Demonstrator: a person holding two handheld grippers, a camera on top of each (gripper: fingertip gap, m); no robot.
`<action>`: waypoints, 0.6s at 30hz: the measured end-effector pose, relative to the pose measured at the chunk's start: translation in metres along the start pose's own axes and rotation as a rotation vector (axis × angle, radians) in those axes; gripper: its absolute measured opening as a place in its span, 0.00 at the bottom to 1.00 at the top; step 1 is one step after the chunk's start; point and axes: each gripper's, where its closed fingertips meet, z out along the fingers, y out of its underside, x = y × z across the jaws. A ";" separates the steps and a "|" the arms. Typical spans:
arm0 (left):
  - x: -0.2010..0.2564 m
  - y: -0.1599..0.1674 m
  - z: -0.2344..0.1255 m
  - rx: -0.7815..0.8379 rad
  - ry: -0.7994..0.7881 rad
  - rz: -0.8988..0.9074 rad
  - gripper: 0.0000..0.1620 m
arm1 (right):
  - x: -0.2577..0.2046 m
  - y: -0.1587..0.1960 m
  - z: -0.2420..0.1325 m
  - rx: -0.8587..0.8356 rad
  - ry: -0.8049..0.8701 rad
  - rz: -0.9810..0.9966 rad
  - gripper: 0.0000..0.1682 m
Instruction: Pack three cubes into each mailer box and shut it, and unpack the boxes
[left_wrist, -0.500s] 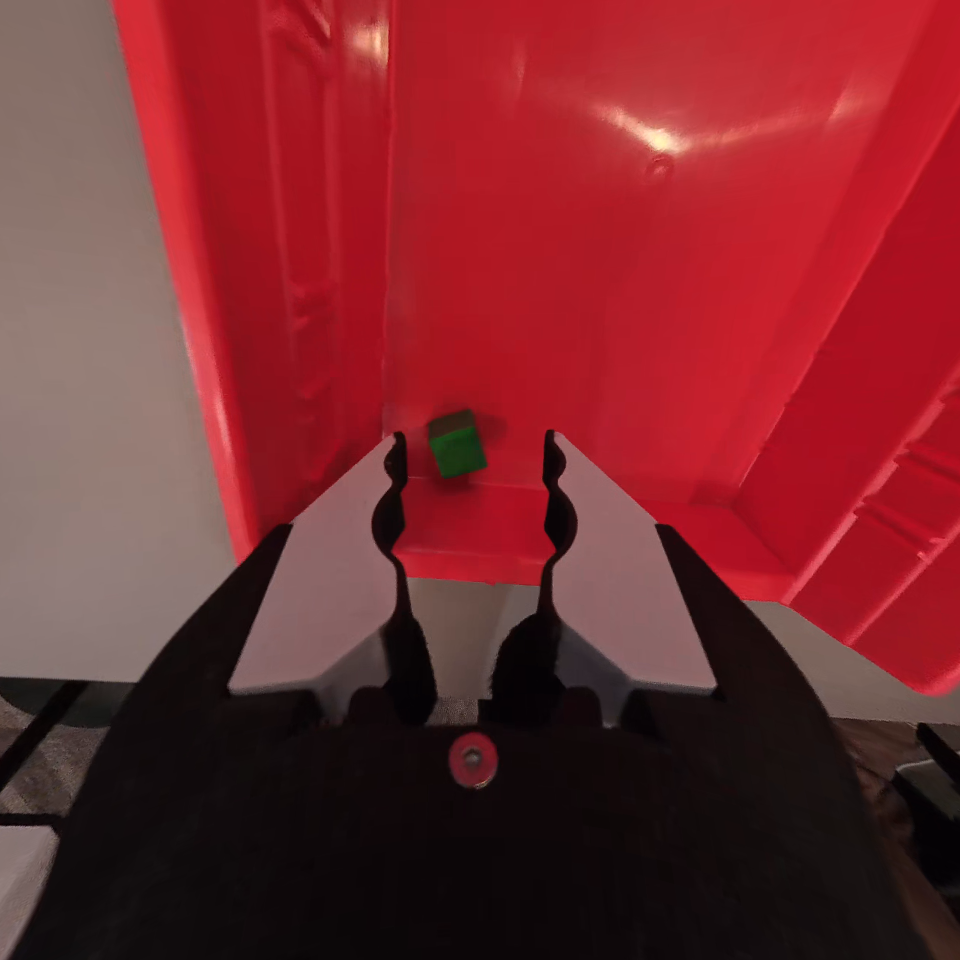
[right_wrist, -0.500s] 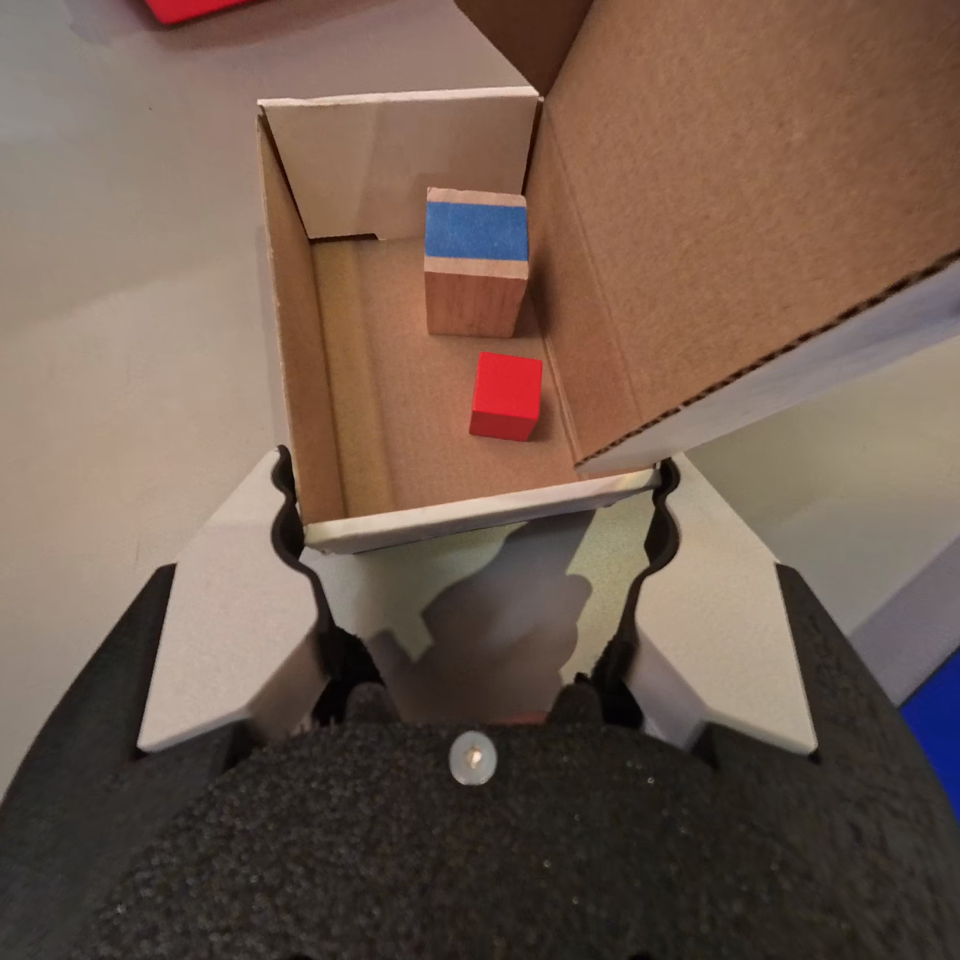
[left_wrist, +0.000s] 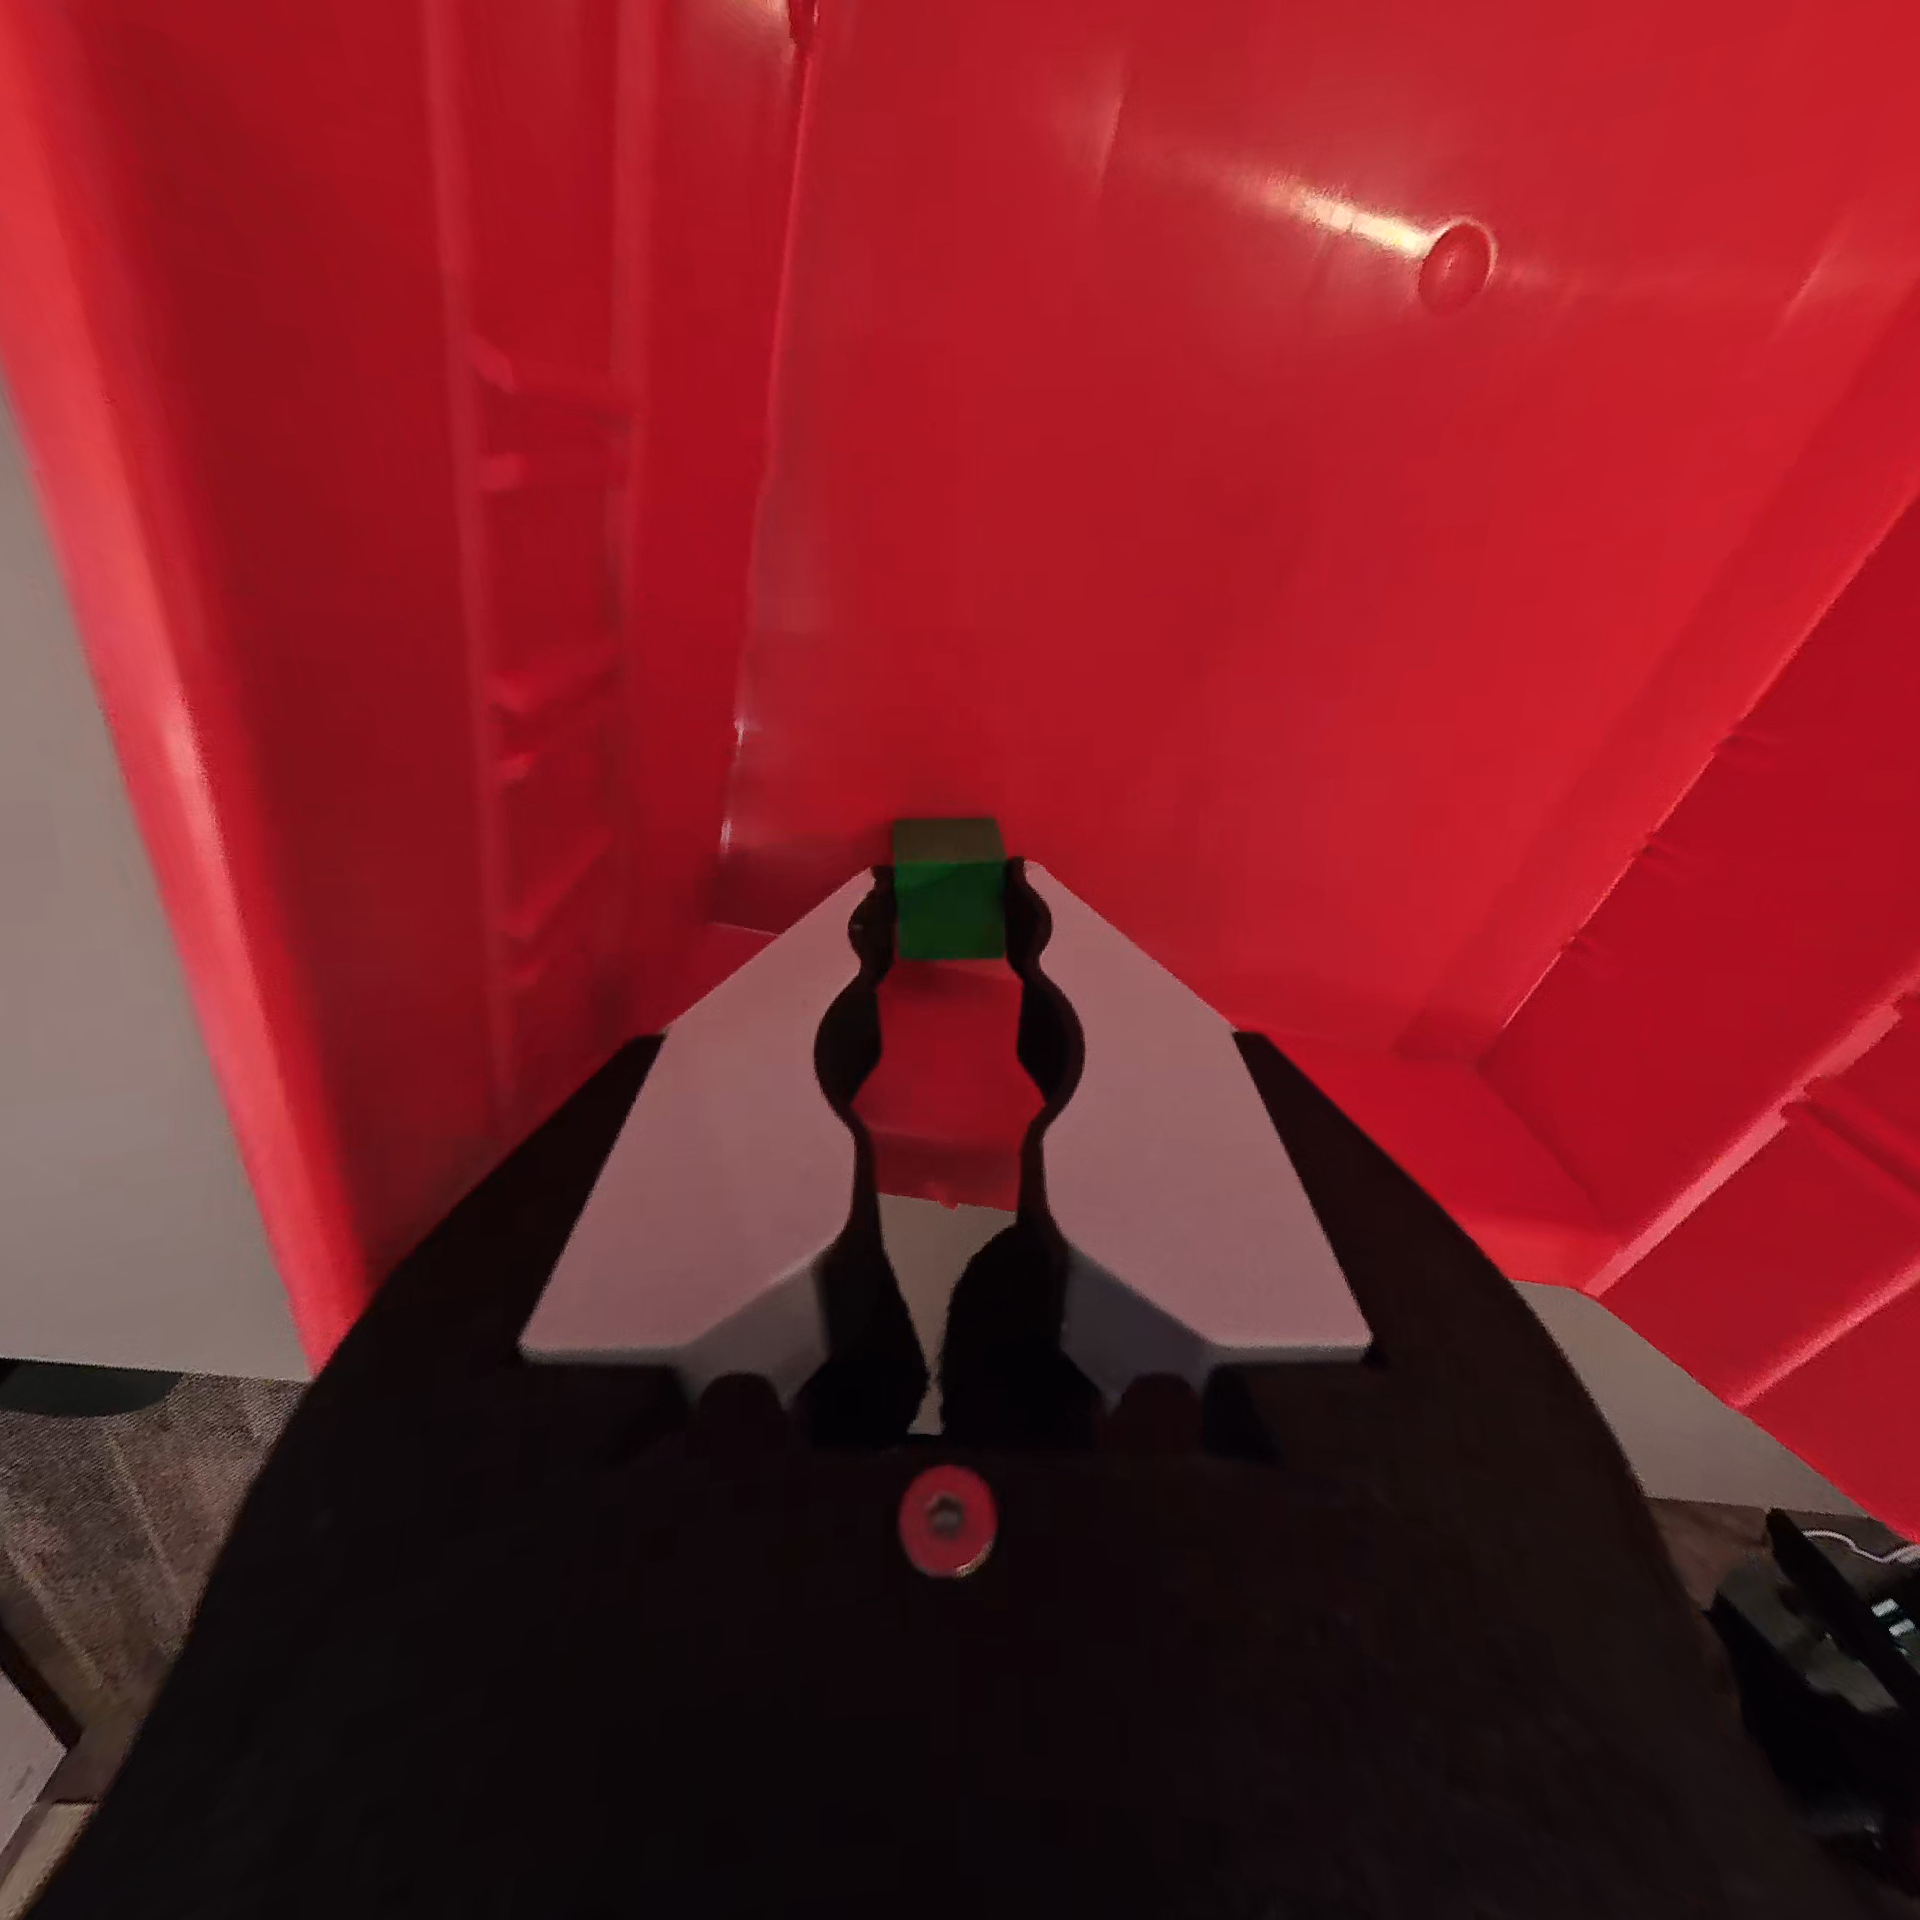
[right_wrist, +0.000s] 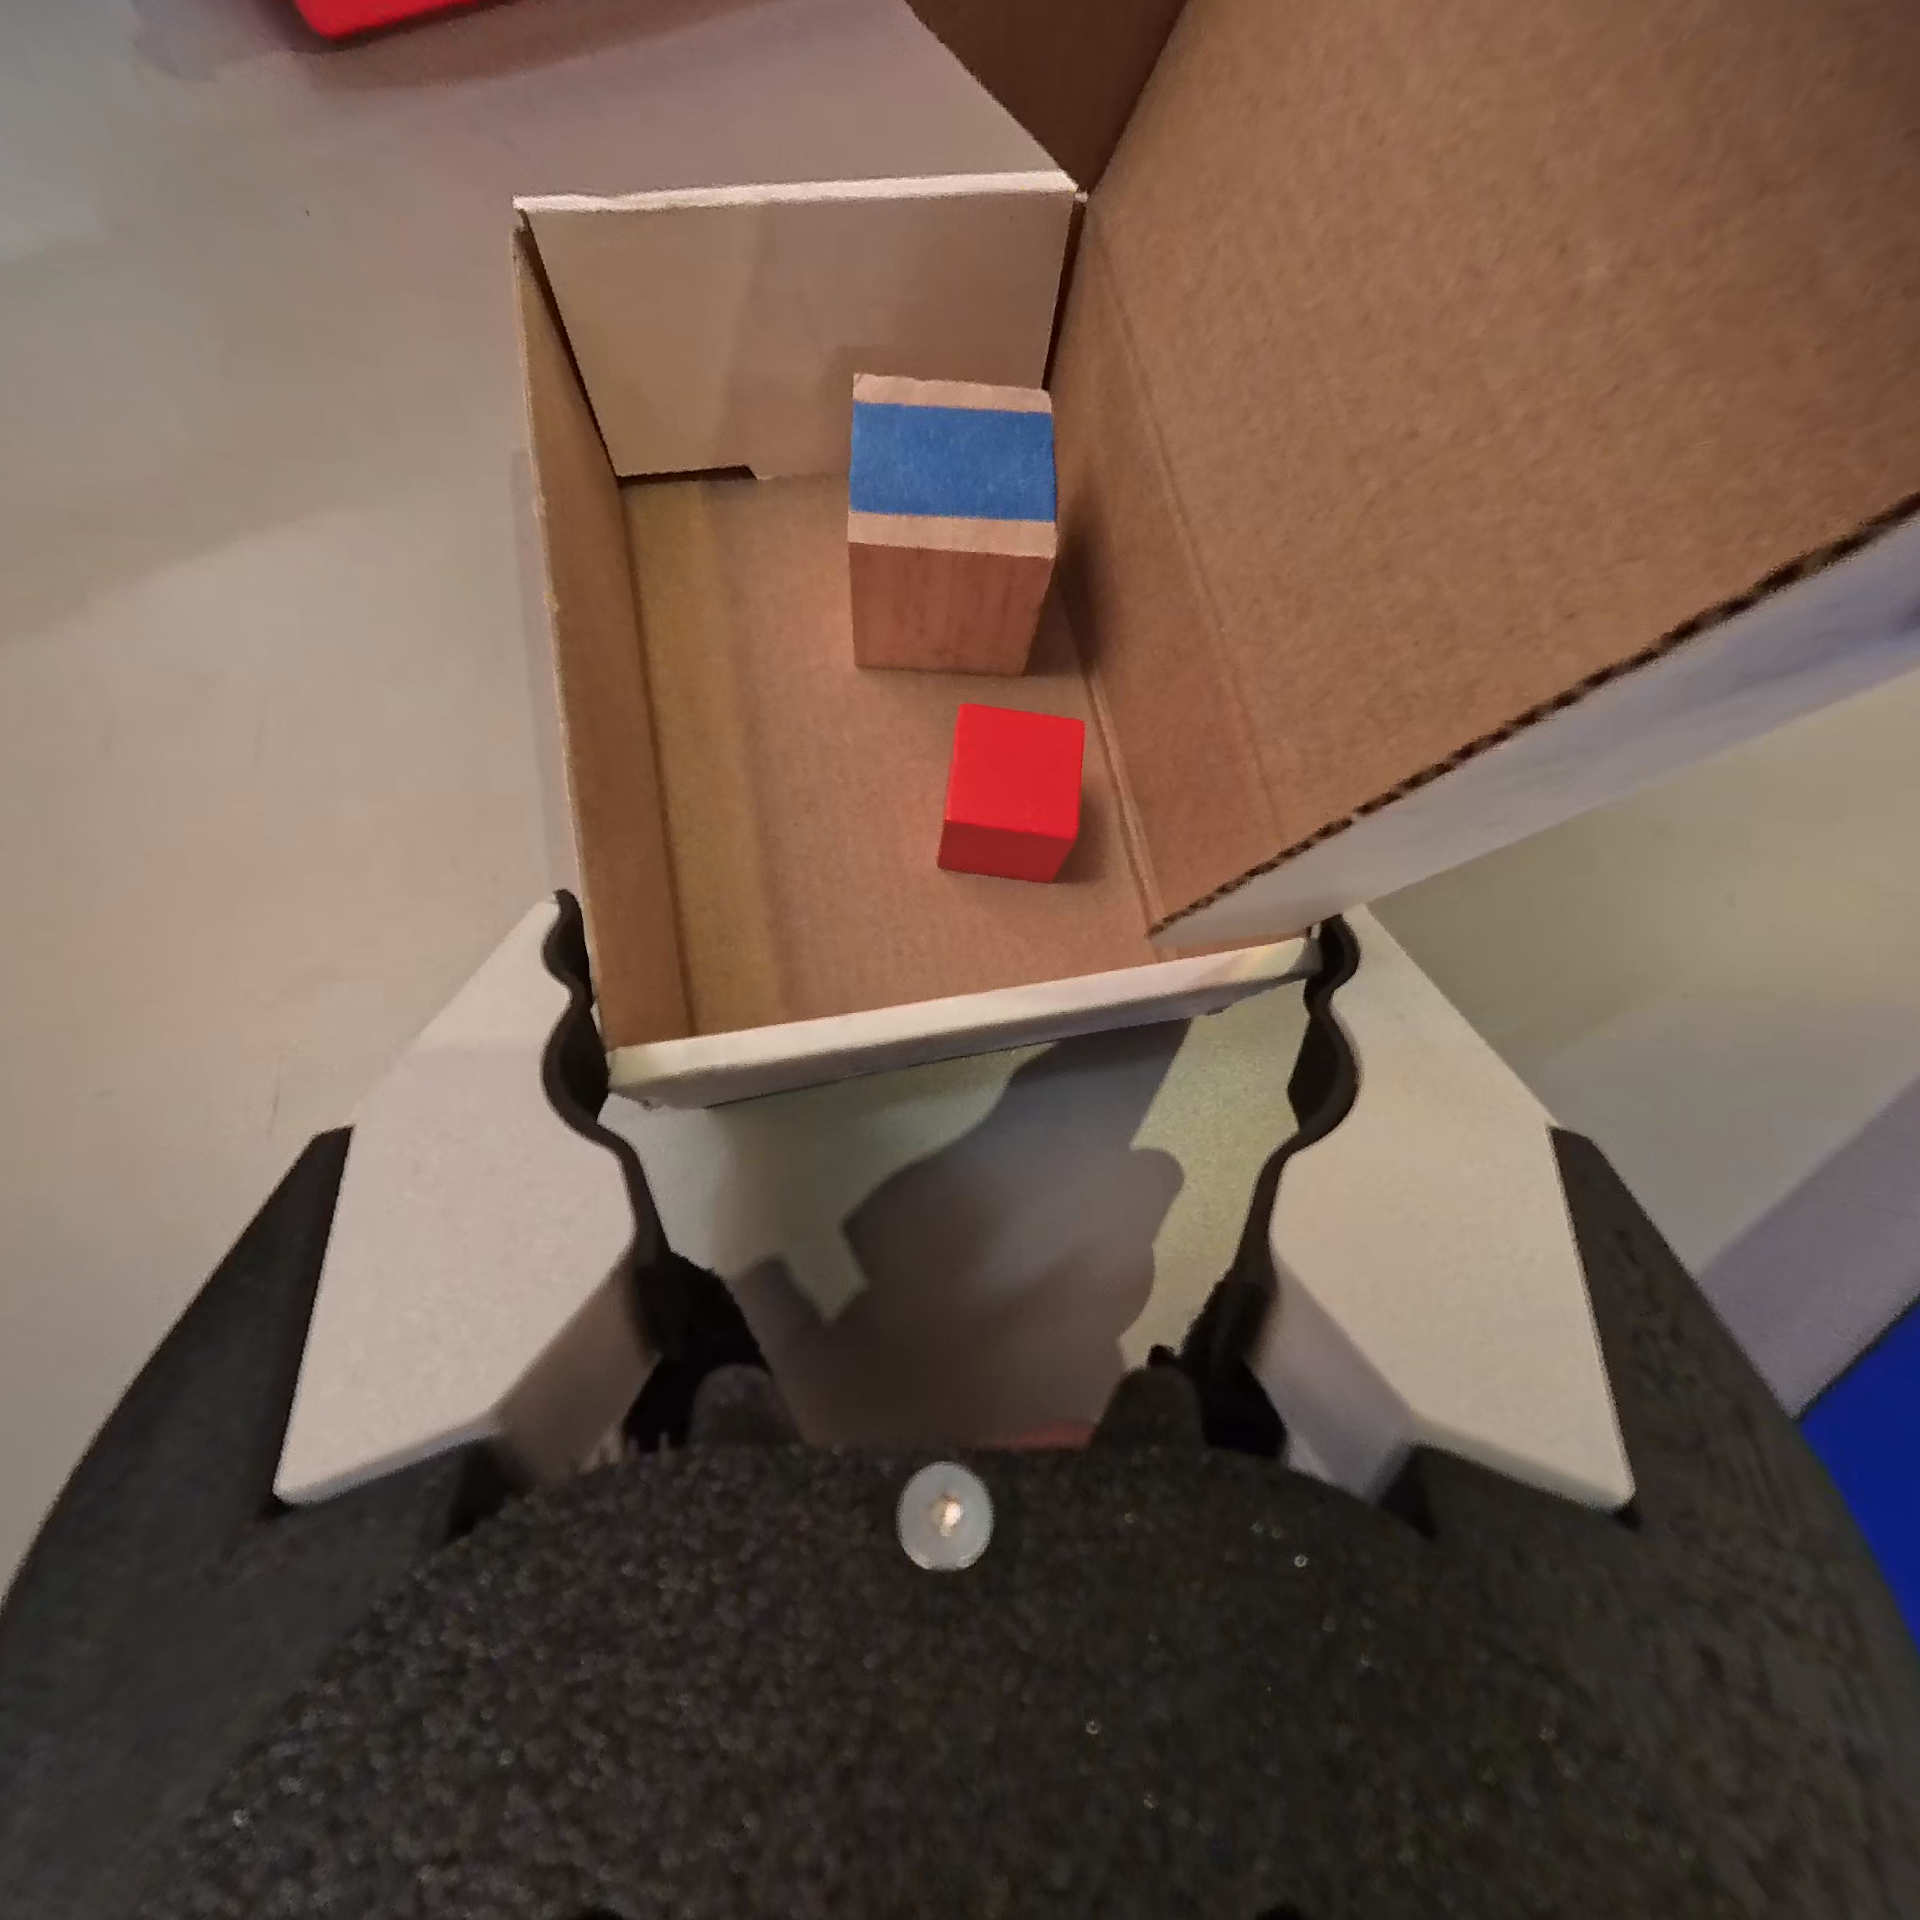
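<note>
Green cube (left_wrist: 948, 914) pinched by left gripper (left_wrist: 948, 909); right gripper (right_wrist: 951, 997) spread around mailer box (right_wrist: 935, 1049).

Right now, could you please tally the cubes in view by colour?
Green cube, in the red bin: 1
Red cube, in the mailer box: 1
Wooden cube with blue top, in the mailer box: 1
Total: 3

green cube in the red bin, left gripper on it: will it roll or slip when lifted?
Rolling seems unlikely: the green cube has flat faces and square edges. It looks rigid, so it shouldn't deform. The left gripper holds it only at the fingertips, so it could pivot or slip if its painted faces are slick. It sits by the red bin corner.
</note>
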 end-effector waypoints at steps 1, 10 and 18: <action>0.000 -0.001 -0.001 0.007 0.002 0.003 0.12 | 0.000 0.000 0.000 0.000 0.000 0.000 0.79; 0.092 0.000 -0.087 0.163 0.168 0.417 0.12 | 0.000 0.000 0.000 0.001 -0.004 0.003 0.79; 0.287 0.111 -0.121 0.172 0.496 1.115 0.12 | 0.000 0.000 0.000 0.003 0.000 -0.006 0.79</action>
